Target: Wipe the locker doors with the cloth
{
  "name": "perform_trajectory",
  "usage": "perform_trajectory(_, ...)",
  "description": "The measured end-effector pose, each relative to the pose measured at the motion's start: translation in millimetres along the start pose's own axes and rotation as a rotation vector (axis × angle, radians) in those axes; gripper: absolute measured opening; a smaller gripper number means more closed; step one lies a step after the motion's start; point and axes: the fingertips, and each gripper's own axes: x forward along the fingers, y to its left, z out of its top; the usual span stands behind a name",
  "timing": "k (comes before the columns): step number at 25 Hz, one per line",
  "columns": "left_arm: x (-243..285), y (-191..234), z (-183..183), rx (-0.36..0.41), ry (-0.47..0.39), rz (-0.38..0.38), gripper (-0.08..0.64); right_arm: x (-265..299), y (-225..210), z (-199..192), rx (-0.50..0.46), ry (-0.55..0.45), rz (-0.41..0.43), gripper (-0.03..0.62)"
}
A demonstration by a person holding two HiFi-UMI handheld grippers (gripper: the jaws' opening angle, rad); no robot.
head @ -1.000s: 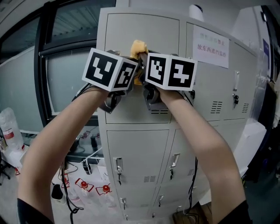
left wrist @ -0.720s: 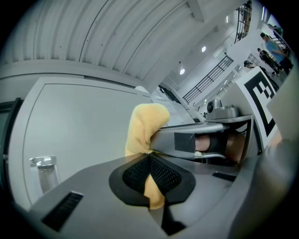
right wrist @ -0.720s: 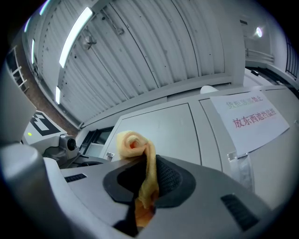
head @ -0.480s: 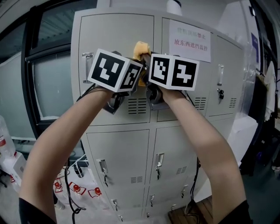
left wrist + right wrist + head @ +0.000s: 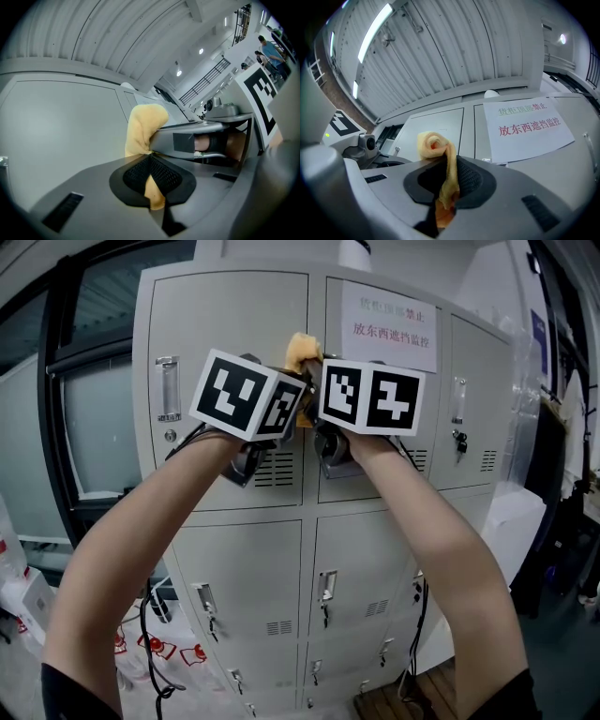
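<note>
Both grippers are raised side by side against the top row of the grey lockers [image 5: 230, 306]. A bunched yellow cloth [image 5: 301, 347] sticks up between their marker cubes, close to the seam between two top doors. My left gripper [image 5: 149, 161] is shut on the cloth [image 5: 143, 126]; a fold of it rises past the jaws beside the plain locker door [image 5: 61, 122]. My right gripper [image 5: 446, 176] is shut on the same cloth [image 5: 438, 150], its rolled end pointing at the door. The jaw tips are hidden behind the cubes in the head view.
A white paper notice [image 5: 388, 326] with red characters is taped on the door to the right. Door handles [image 5: 167, 388] and key locks [image 5: 326, 585] stick out from the doors. Cables and bottles lie on the floor at lower left [image 5: 155, 648]. A window [image 5: 94, 418] is left of the lockers.
The view has shifted so the lockers sit more to the left and lower in frame. Both grippers stay together on the cloth at the top doors, now nearer the door seam.
</note>
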Motion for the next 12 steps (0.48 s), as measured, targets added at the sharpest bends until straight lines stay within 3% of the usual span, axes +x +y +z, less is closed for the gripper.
perform_trajectory(8,-2.8,-0.2,-0.4,0.003,-0.01,0.0,0.02,-0.2,3.1,0.2,-0.015,0.006,-0.004,0.067)
perform_trajectory(12,-15.0,0.4,0.6,-0.021,-0.043,-0.013,0.02,-3.0,16.5,2.9,-0.028,-0.01,0.049,0.067)
